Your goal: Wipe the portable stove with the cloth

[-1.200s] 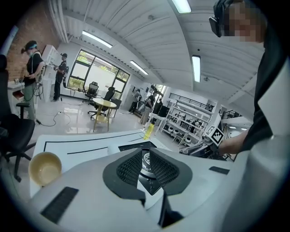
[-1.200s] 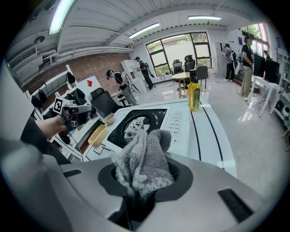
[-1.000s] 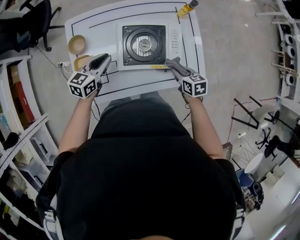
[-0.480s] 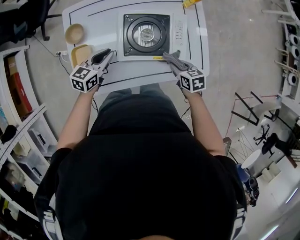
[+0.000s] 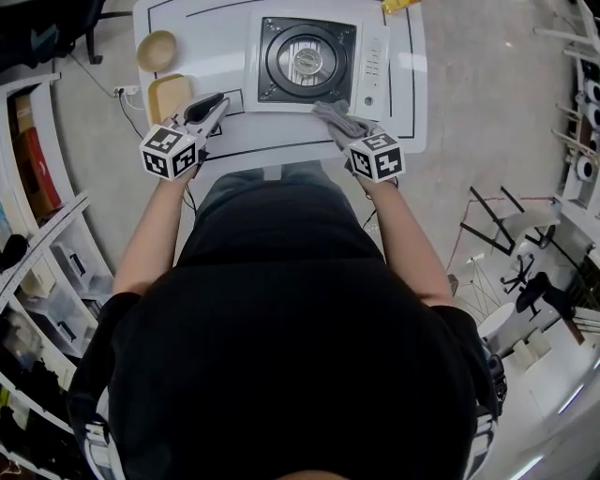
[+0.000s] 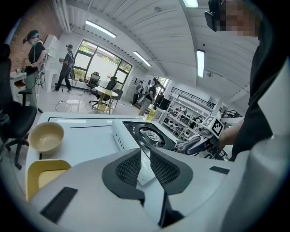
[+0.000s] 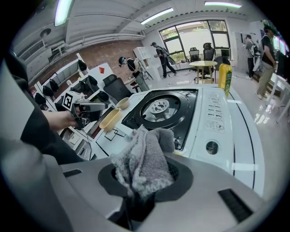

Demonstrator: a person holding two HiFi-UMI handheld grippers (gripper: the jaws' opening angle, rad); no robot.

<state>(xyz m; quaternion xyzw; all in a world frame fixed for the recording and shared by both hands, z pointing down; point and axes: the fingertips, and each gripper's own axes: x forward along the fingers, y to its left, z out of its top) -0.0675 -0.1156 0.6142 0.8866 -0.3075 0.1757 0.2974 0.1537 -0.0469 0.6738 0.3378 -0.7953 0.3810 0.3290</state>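
The portable stove (image 5: pixel 307 58) is white with a black burner plate and stands mid-table; it also shows in the left gripper view (image 6: pixel 149 135) and the right gripper view (image 7: pixel 161 108). My right gripper (image 5: pixel 339 127) (image 7: pixel 145 176) is shut on a grey cloth (image 5: pixel 334 118) (image 7: pixel 144 158). The cloth's free end hangs at the stove's front edge, near the black plate's front right corner. My left gripper (image 5: pixel 208 108) (image 6: pixel 145 156) hovers left of the stove's front corner, its pads almost together with only a thin slit and nothing between them.
A tan bowl (image 5: pixel 157 49) (image 6: pixel 45 136) and a yellow tray (image 5: pixel 170 97) (image 6: pixel 43 174) lie left of the stove. A yellow bottle (image 5: pixel 398 5) (image 7: pixel 224 71) stands at the table's far right. Shelving runs along the left, and people stand in the background.
My right gripper has carried the cloth a little left along the stove's front edge. The left gripper has hardly moved. The head view has shifted.
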